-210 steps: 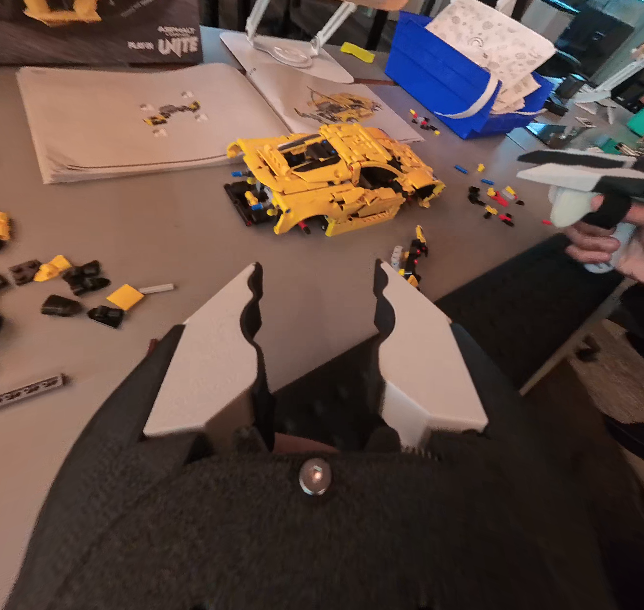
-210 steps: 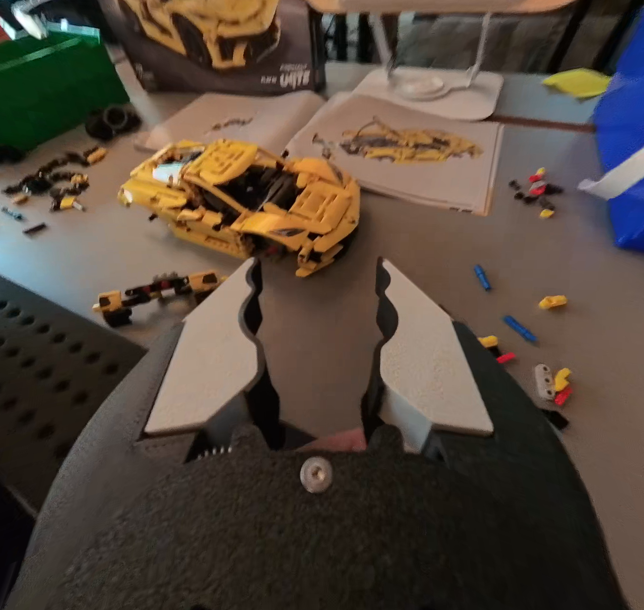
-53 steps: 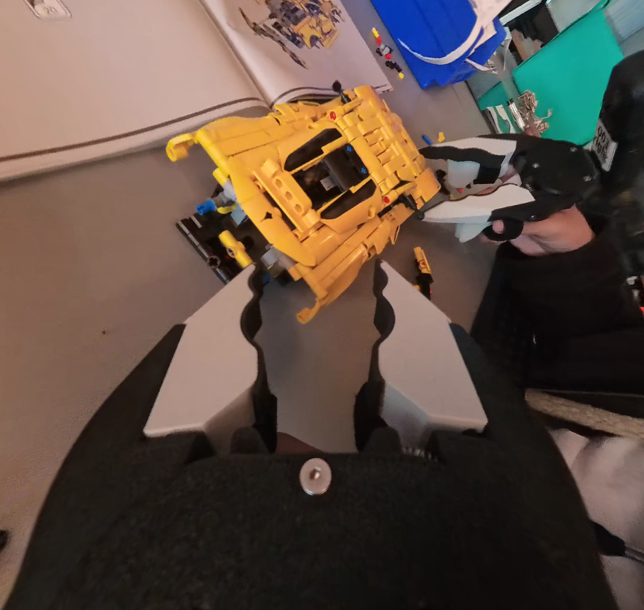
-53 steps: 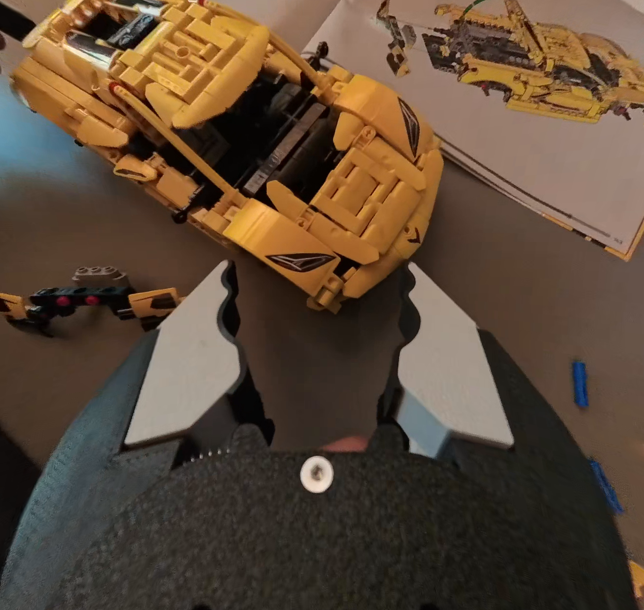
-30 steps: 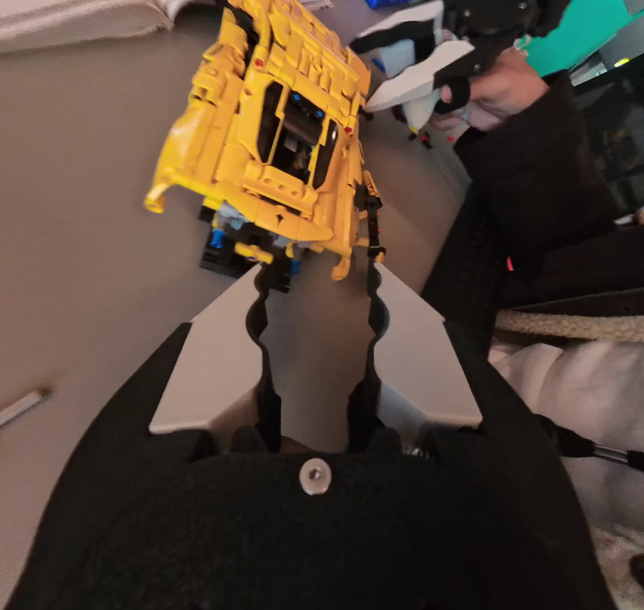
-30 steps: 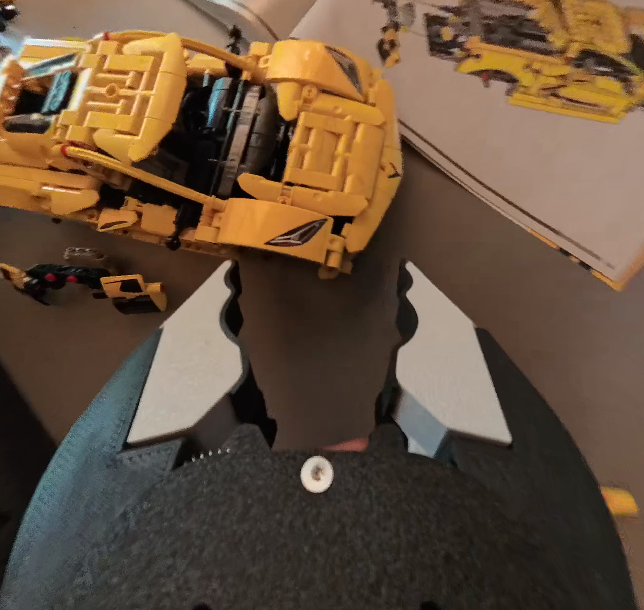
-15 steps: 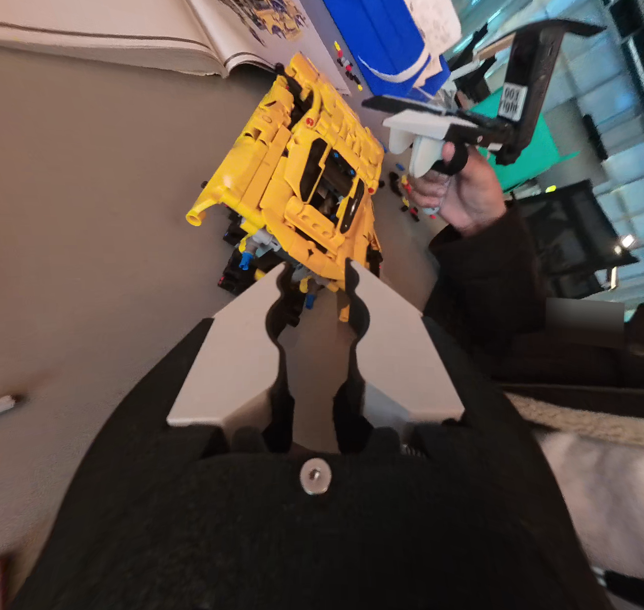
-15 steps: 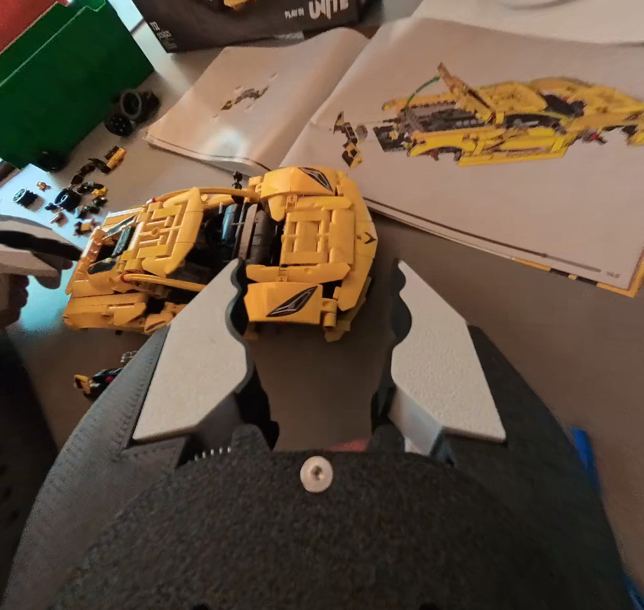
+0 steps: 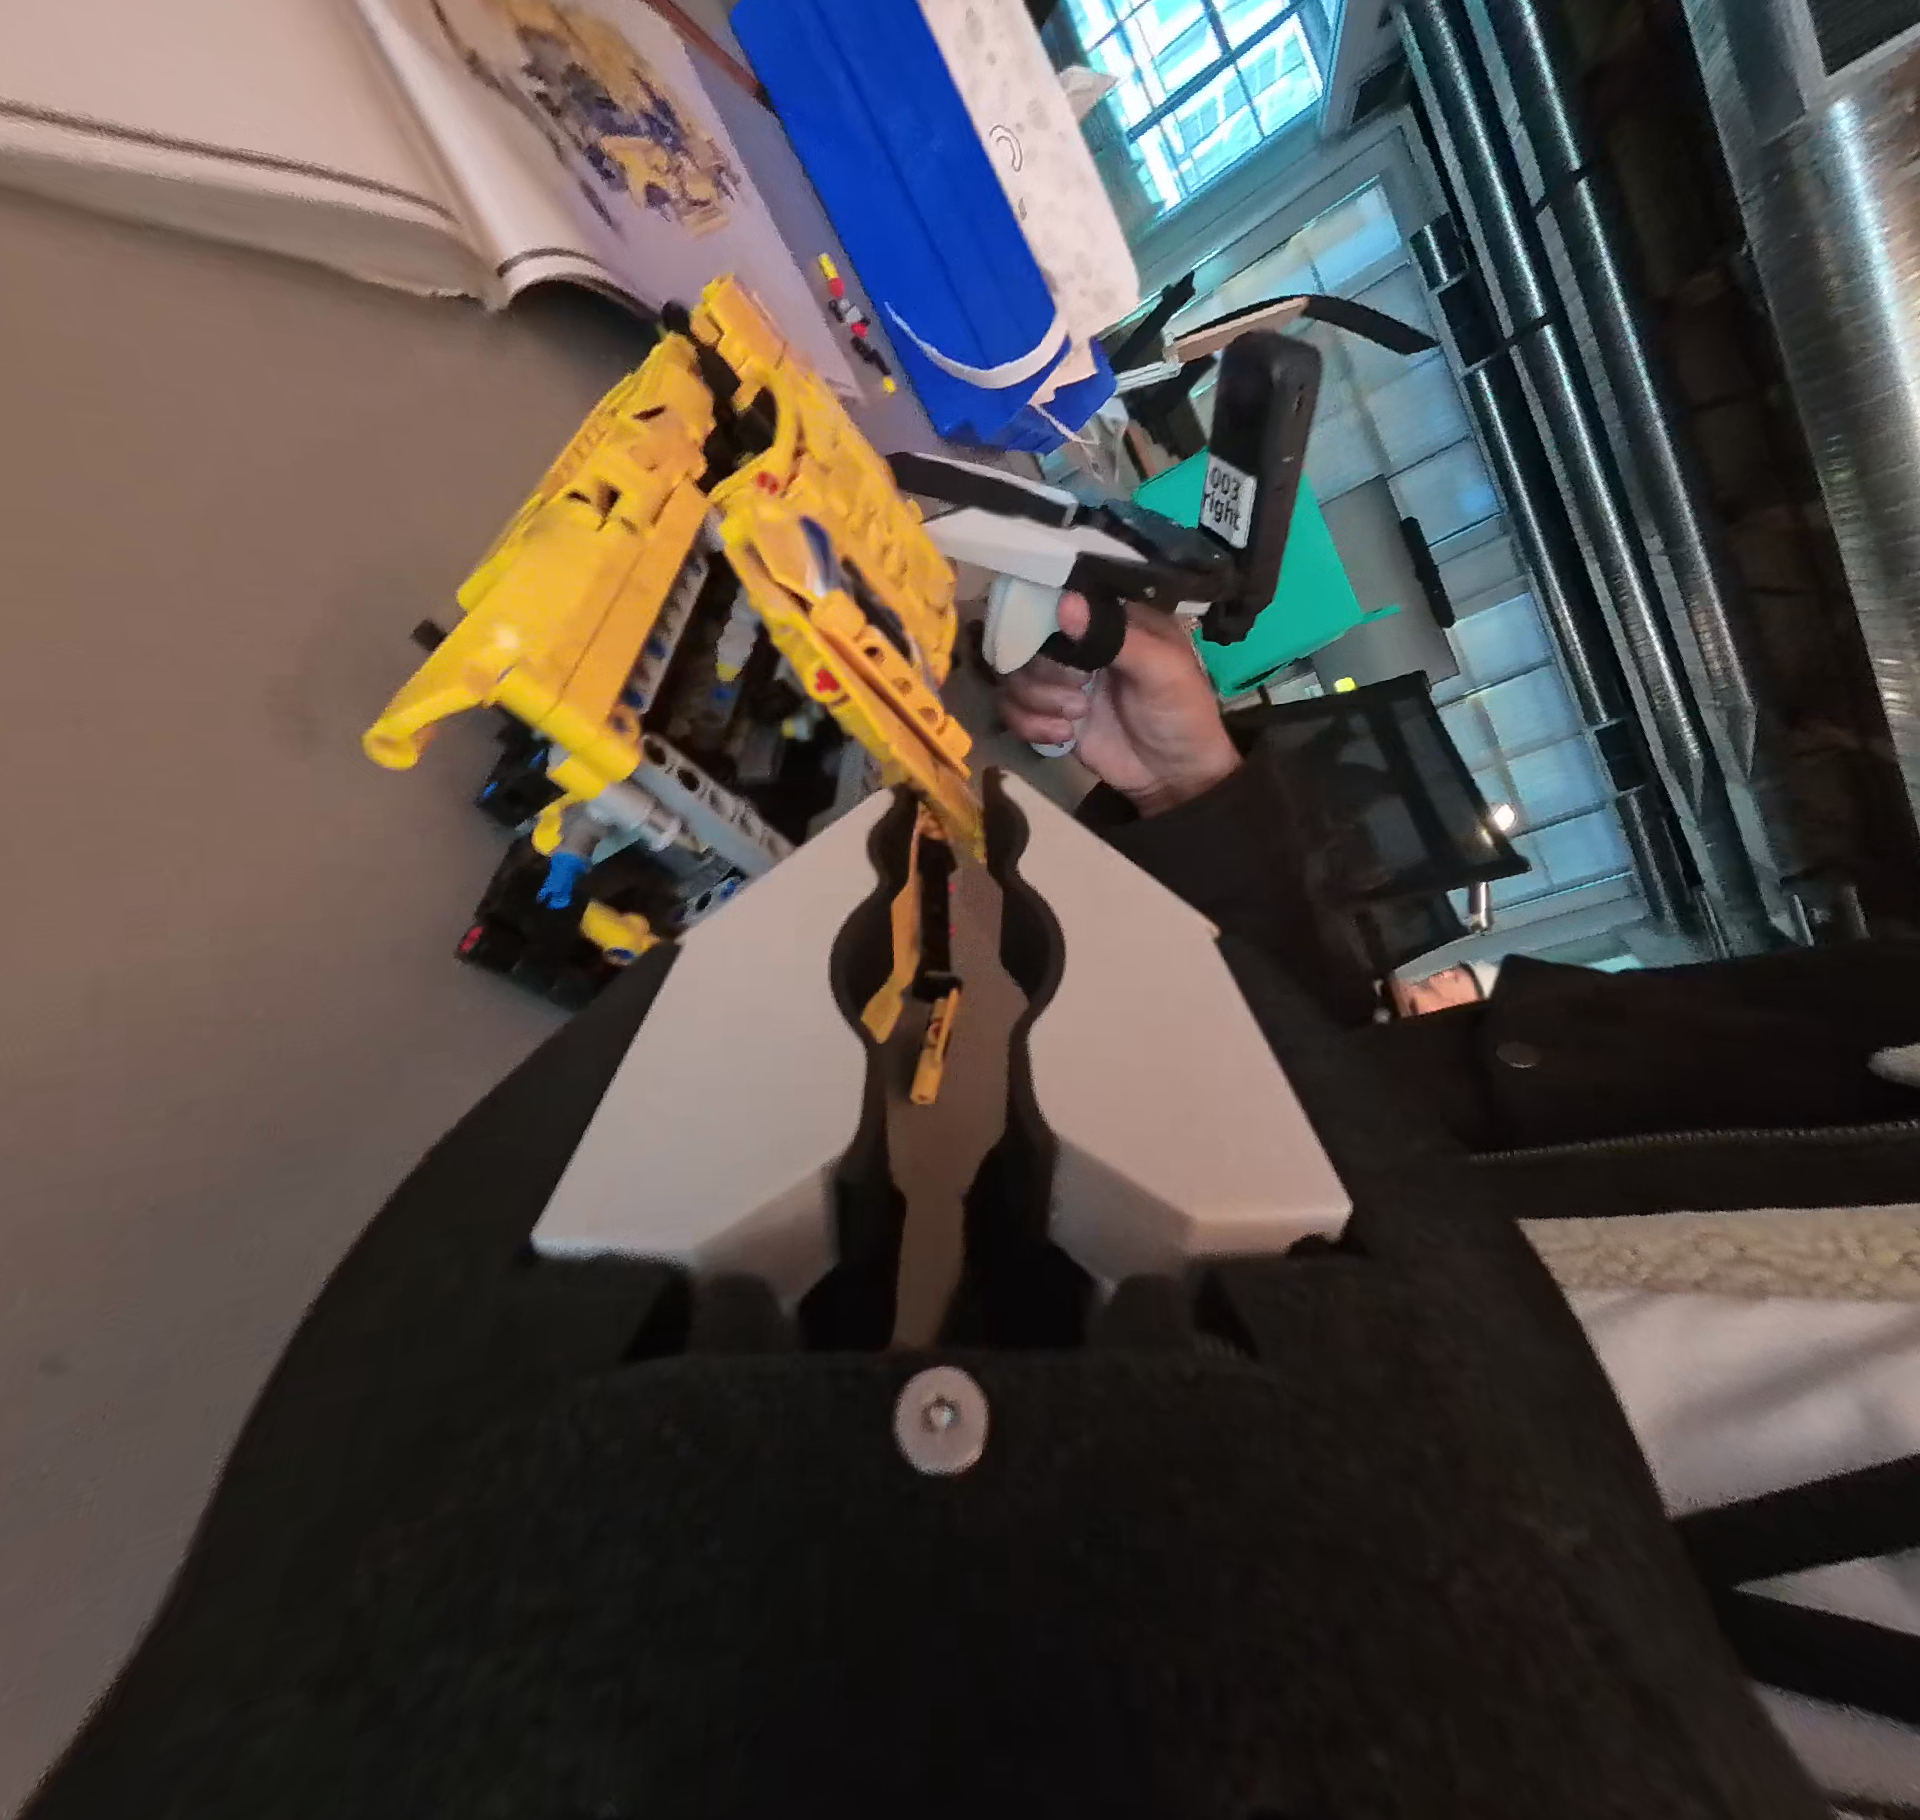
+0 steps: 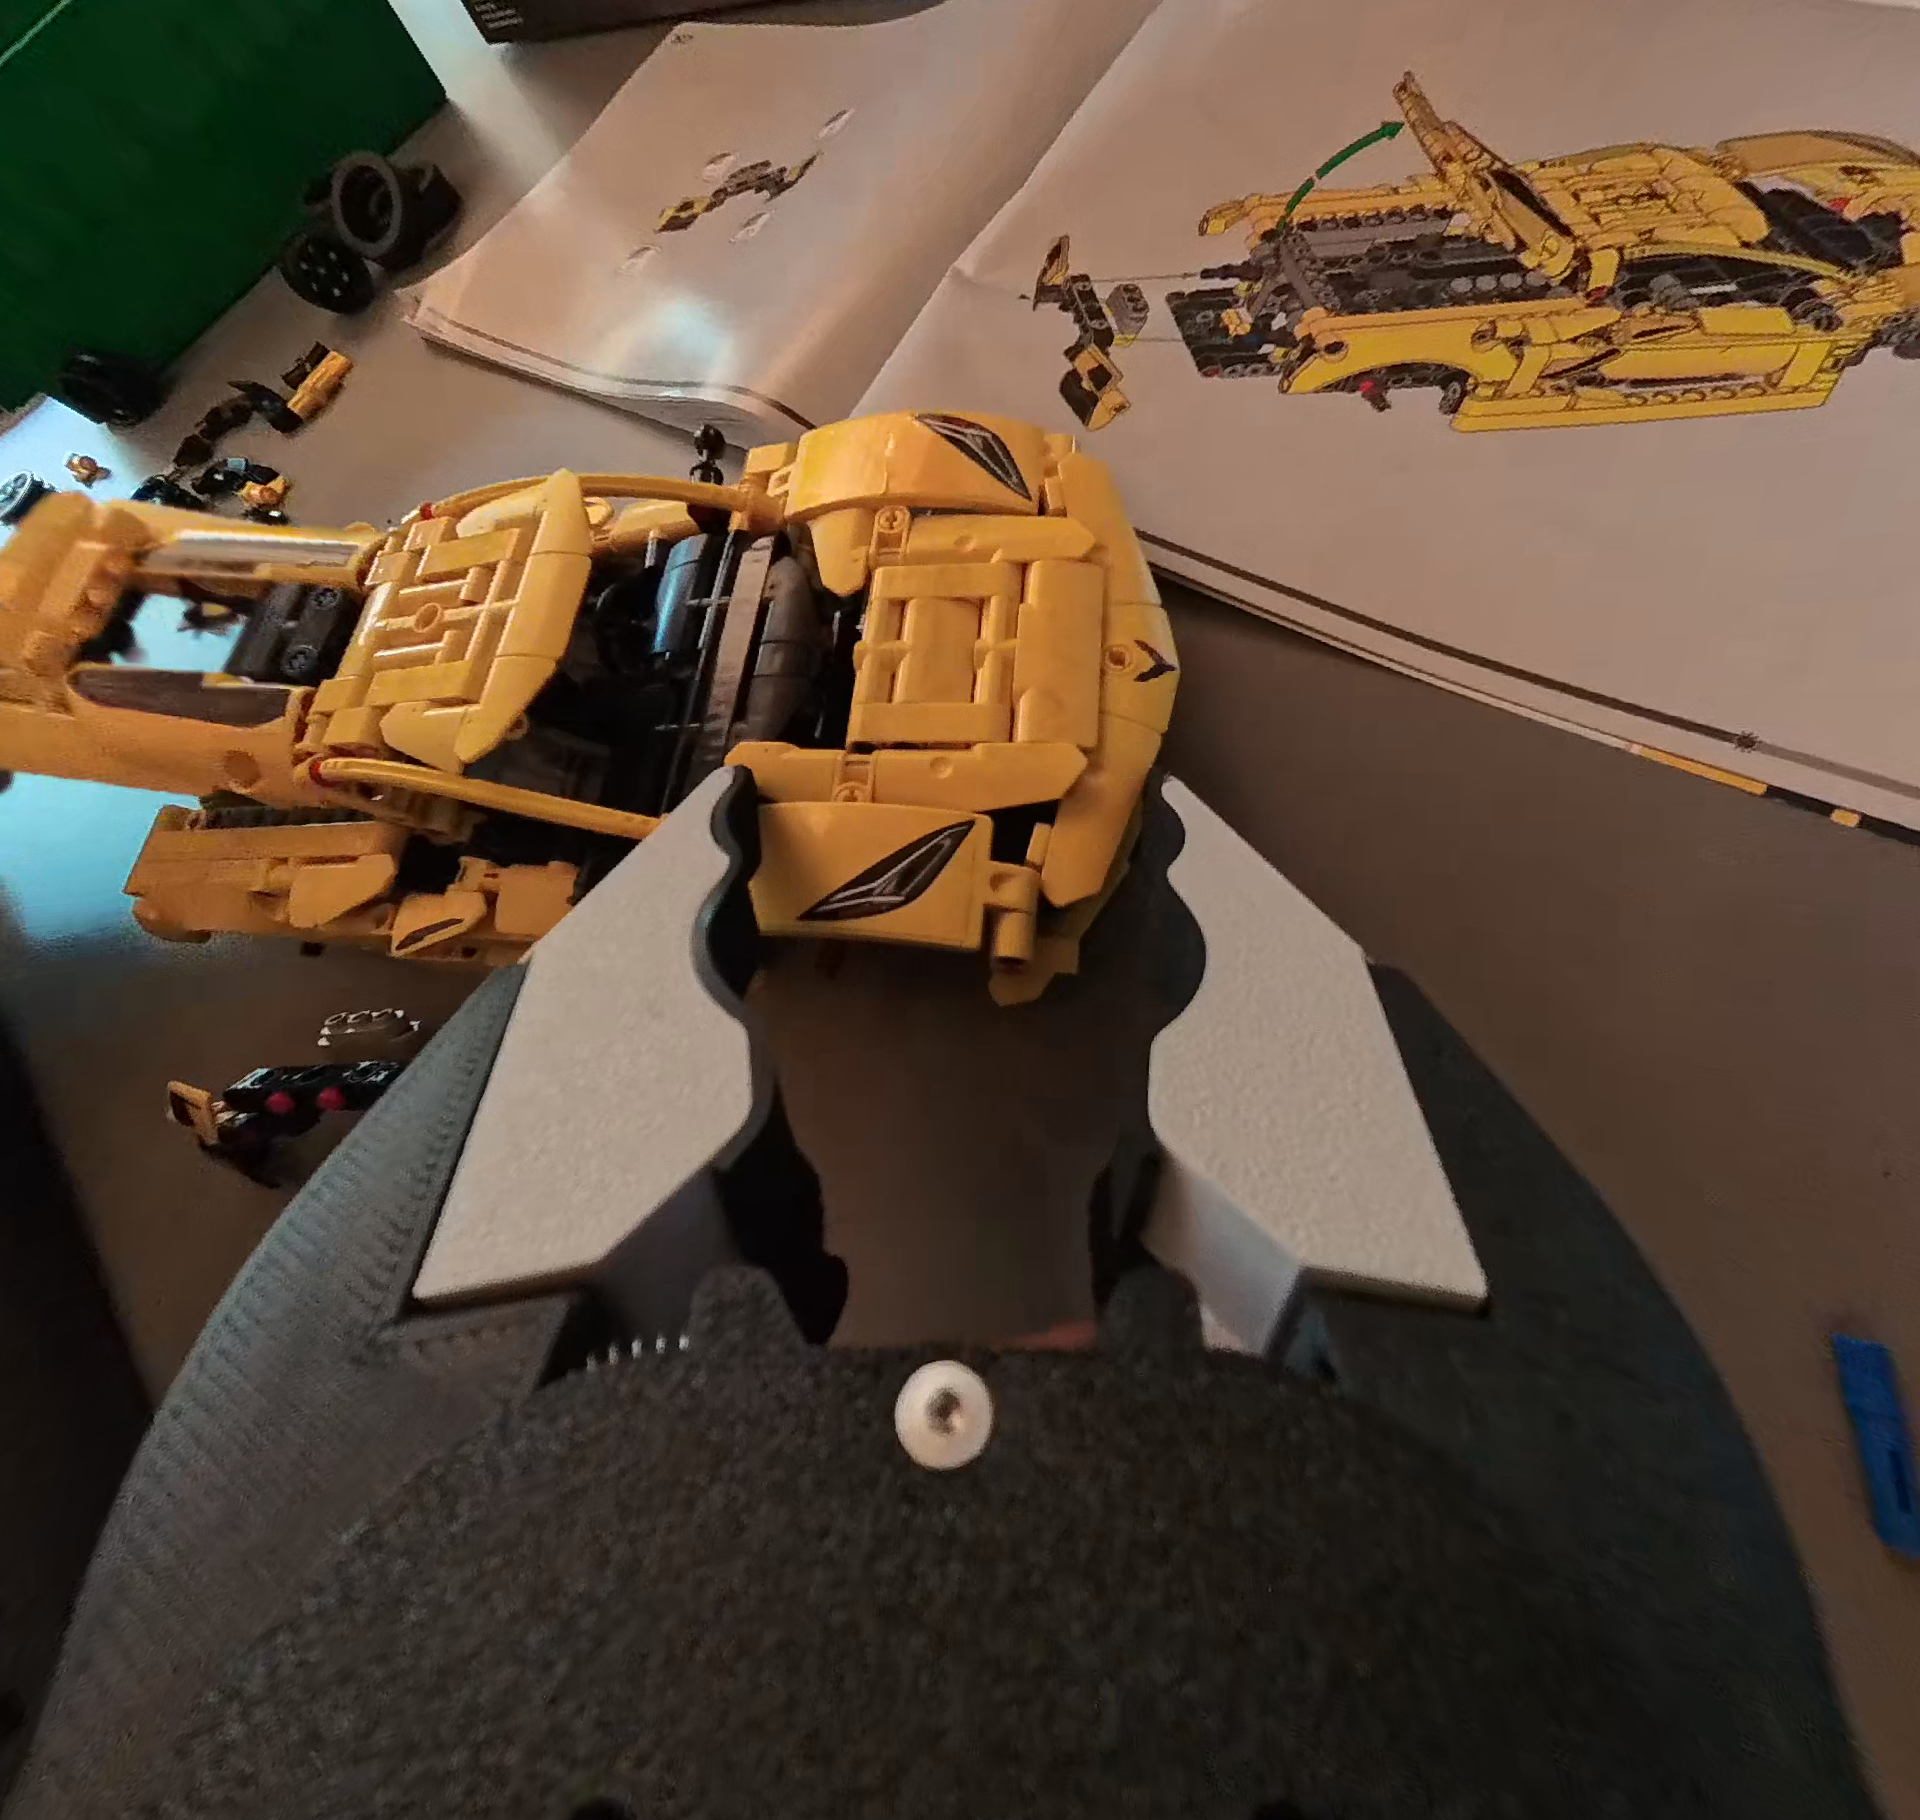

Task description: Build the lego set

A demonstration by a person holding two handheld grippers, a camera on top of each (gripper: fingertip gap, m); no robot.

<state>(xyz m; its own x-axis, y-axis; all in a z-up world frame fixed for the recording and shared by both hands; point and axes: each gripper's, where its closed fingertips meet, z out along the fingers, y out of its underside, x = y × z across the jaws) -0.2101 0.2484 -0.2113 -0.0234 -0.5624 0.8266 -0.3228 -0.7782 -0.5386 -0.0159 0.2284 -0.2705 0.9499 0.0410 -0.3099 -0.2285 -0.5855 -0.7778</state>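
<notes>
Near the table's [image 10: 1558, 939] front edge, the left gripper [image 9: 940, 814], nearly closed, pinches the yellow lego car's [image 10: 644, 690] raised rear panel while the right gripper [image 10: 945, 804], wide open, straddles its front corner; light, brittle, better held by its chassis.

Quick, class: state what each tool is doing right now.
Left tool: closed on a rear panel of the yellow car.
Right tool: open, its fingers astride the car's front corner.
</notes>
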